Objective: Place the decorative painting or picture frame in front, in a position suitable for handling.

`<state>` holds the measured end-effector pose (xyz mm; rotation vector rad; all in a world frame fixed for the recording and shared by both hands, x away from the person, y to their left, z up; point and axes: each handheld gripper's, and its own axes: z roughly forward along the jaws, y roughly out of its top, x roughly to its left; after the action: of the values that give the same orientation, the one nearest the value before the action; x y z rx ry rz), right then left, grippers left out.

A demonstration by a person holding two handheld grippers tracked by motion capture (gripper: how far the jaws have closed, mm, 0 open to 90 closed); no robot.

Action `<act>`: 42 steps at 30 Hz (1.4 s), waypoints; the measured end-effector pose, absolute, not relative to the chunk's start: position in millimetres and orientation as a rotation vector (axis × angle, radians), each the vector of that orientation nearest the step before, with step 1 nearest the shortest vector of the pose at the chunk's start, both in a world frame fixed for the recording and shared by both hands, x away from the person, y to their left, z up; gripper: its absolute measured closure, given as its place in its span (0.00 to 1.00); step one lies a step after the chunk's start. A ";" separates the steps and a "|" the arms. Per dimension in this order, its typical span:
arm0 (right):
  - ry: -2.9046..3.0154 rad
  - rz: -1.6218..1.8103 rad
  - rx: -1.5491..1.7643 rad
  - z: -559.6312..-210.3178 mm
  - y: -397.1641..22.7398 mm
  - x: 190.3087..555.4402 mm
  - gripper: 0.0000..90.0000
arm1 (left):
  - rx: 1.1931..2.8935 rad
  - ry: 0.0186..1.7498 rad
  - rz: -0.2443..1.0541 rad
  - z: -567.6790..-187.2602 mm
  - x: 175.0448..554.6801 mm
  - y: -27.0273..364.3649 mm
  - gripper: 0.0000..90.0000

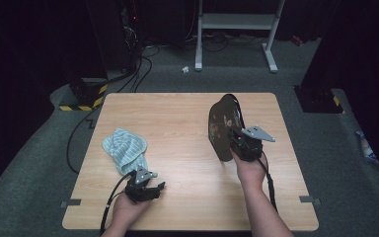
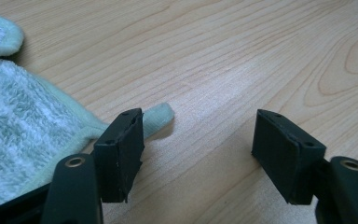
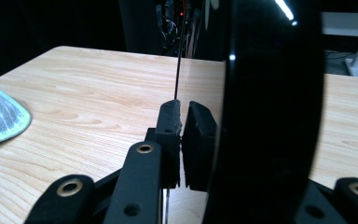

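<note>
Edgewise, right hand-held gripper (image 1: 237,143) pinches dark plate (image 1: 222,126) (brown-stained).

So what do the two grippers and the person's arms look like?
Both grippers are black. The left gripper has blocky rectangular fingers with small screw holes and brass-coloured rivets at the joints. The right gripper carries a grey three-cornered plate on top. A black cable trails back from each. The forearms are bare, with no sleeves in sight.
</note>
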<state>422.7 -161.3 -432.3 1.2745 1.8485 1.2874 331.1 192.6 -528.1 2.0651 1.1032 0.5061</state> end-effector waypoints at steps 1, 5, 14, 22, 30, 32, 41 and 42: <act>1.848 1.288 1.275 -432.2 -160.9 422.8 0.83 | 2.067 1.101 0.508 -528.0 331.1 192.8 0.38; 1.852 1.321 1.293 -431.5 -161.6 423.6 0.88 | 2.065 1.104 0.506 -528.1 330.9 192.6 0.38; 1.880 1.341 1.244 -430.3 -160.3 425.3 0.89 | 2.065 1.103 0.506 -528.1 331.0 192.6 0.38; 1.894 1.346 1.219 -418.3 -159.0 423.9 0.89 | 2.068 1.100 0.507 -528.0 331.2 192.8 0.38; 1.881 1.381 1.160 -403.2 -166.7 399.6 0.89 | 2.069 1.099 0.507 -527.9 331.4 192.8 0.38; 1.883 1.373 1.146 -402.3 -169.1 392.0 0.89 | 2.070 1.099 0.507 -527.9 331.4 192.8 0.38; 1.870 1.398 1.158 -408.5 -187.2 364.4 0.89 | 2.066 1.103 0.506 -528.1 331.3 192.4 0.38; 1.871 1.403 1.155 -409.7 -189.2 360.6 0.89 | 2.066 1.103 0.506 -528.0 331.4 192.4 0.38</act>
<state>360.6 -189.2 -409.7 1.1553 1.8708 1.4033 331.4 192.4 -528.0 2.0661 1.1032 0.5060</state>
